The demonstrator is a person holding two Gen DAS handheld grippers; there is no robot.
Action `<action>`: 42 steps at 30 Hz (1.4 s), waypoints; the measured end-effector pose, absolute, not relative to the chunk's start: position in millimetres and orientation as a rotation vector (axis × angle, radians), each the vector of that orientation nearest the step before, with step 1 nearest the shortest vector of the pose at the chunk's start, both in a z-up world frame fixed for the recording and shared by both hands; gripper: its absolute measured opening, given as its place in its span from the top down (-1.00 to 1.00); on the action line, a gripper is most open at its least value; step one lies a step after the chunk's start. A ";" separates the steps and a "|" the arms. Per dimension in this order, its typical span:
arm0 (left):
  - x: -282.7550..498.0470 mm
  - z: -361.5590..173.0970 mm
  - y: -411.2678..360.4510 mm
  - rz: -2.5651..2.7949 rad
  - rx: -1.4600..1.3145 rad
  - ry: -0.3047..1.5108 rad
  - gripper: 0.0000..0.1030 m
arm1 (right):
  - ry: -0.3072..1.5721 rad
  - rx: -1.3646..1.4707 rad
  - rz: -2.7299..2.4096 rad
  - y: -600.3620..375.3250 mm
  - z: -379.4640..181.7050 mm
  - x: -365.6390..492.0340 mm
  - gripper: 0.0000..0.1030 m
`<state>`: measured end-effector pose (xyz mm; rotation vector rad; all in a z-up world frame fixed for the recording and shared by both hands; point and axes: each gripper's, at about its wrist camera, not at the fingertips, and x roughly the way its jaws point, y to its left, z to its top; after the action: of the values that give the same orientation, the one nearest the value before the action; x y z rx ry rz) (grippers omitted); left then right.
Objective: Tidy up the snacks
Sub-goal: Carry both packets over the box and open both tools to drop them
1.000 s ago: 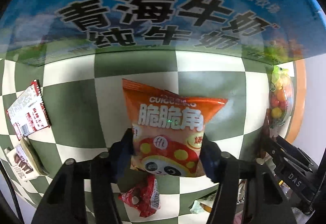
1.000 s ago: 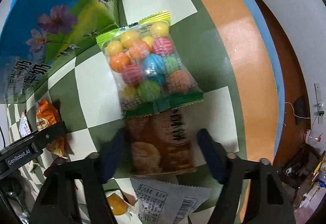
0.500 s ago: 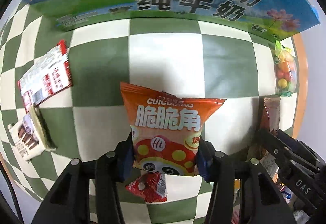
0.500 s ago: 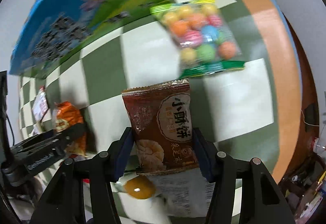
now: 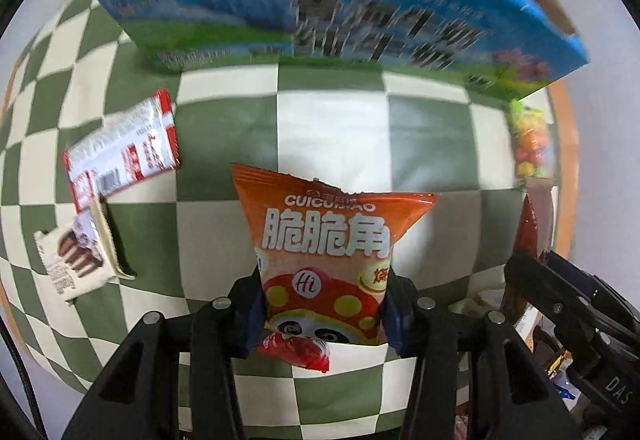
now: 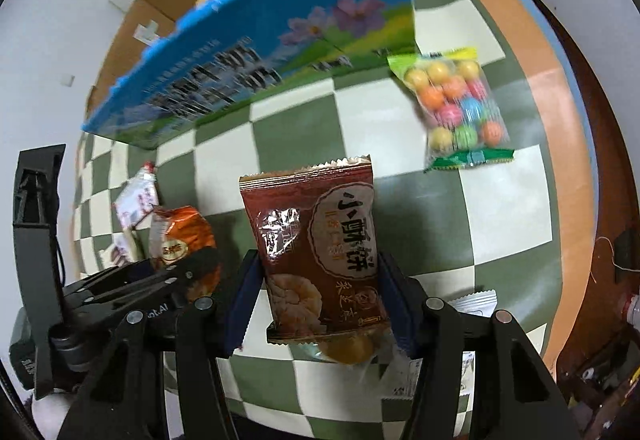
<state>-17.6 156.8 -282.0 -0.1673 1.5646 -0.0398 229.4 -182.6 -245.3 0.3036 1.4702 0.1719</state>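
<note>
Carrying both packets clear of cloth: left gripper pinching orange chip bag; right gripper pinching brown biscuit packet; keep grips firm; release over box.

A home-style table set up for recording — a green-and-cream checked cloth covers an orange tabletop against a plain white wall. Packaged snacks lie scattered on the cloth: a bag of coloured candy balls, a red-and-white wrapper, a chocolate biscuit pack. An open cardboard milk carton box printed with blue sky and flowers holds more packets. Cables and clutter sit on a dark floor beside the table — a lived-in room rather than a shop.
</note>
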 end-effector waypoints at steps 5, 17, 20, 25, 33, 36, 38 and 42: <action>-20.2 -223.3 160.1 -0.083 -0.197 1.460 0.14 | 1.410 0.328 0.204 -195.0 -210.4 228.2 -0.16; 94.5 -147.7 167.1 -0.106 -0.208 1.279 0.14 | 1.215 0.346 0.247 -201.3 -120.7 298.6 -0.16; 132.8 -154.5 175.7 -0.079 -0.193 1.285 0.14 | 1.195 0.312 0.228 -202.9 -113.0 337.6 -0.16; 195.9 -180.0 189.0 -0.032 -0.152 1.329 0.14 | 1.208 0.256 0.168 -199.8 -122.9 411.2 -0.16; 269.6 -247.8 210.7 0.014 -0.165 1.464 0.14 | 1.308 0.202 0.102 -183.0 -176.0 504.7 -0.16; 286.0 -266.2 218.4 0.033 -0.161 1.488 0.14 | 1.336 0.185 0.086 -177.9 -193.8 523.3 -0.16; 291.6 -273.8 220.8 0.037 -0.158 1.501 0.14 | 1.350 0.185 0.075 -177.1 -203.4 532.1 -0.16; 301.0 -289.2 225.9 0.041 -0.168 1.526 0.14 | 1.363 0.178 0.057 -177.6 -217.6 541.9 -0.16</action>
<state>301.0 225.9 -289.2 -0.1681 1.5265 0.0412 541.9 -177.6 -217.6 0.1785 1.3631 0.0575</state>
